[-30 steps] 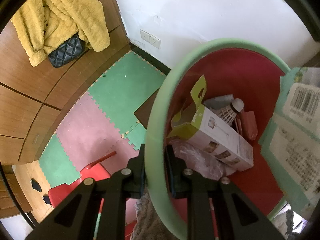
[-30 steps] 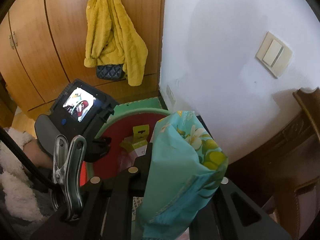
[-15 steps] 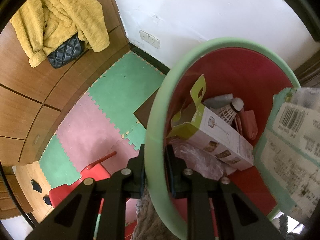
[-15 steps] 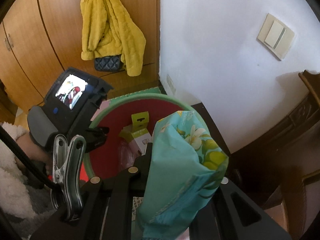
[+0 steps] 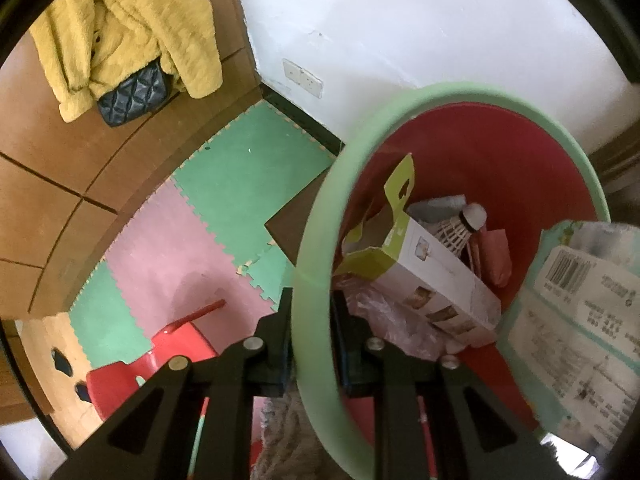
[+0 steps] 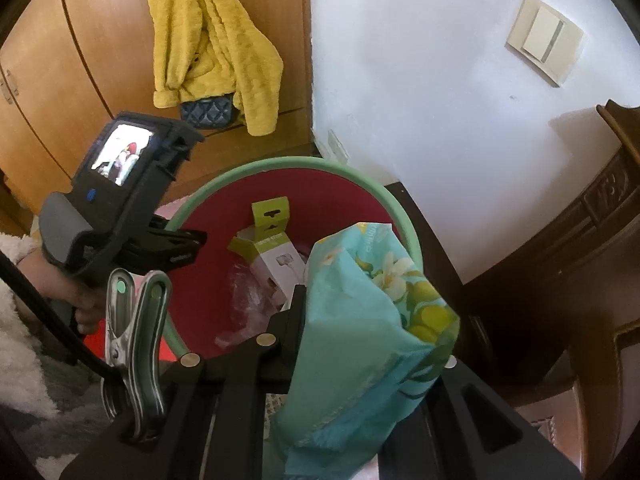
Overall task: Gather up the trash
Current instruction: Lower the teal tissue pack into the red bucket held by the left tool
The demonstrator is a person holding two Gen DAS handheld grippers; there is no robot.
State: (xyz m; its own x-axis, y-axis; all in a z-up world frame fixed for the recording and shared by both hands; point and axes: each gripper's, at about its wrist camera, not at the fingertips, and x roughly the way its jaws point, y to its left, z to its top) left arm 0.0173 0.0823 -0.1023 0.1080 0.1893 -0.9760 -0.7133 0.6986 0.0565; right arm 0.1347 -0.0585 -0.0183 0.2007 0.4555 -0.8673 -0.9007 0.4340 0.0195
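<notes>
The left hand-held gripper (image 5: 311, 332) points steeply down, pinching the bin (image 5: 316, 248) rim. The right hand-held gripper (image 6: 360, 344) pinches a teal packet (image 6: 360, 340) above the bin, which holds a box (image 5: 432, 284) and shuttlecock (image 5: 460, 228).

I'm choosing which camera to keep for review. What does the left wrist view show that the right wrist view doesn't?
Only the left wrist view shows the shuttlecock in the bin, the foam floor mats, the red stool, the pack's barcode side, and the left gripper clamped on the bin's rim.

Only the right wrist view shows the light switch, the metal clip, the hand holding the left gripper, and the right gripper gripping the teal pack.

Both show the bin, the box in it, and the yellow coat.
</notes>
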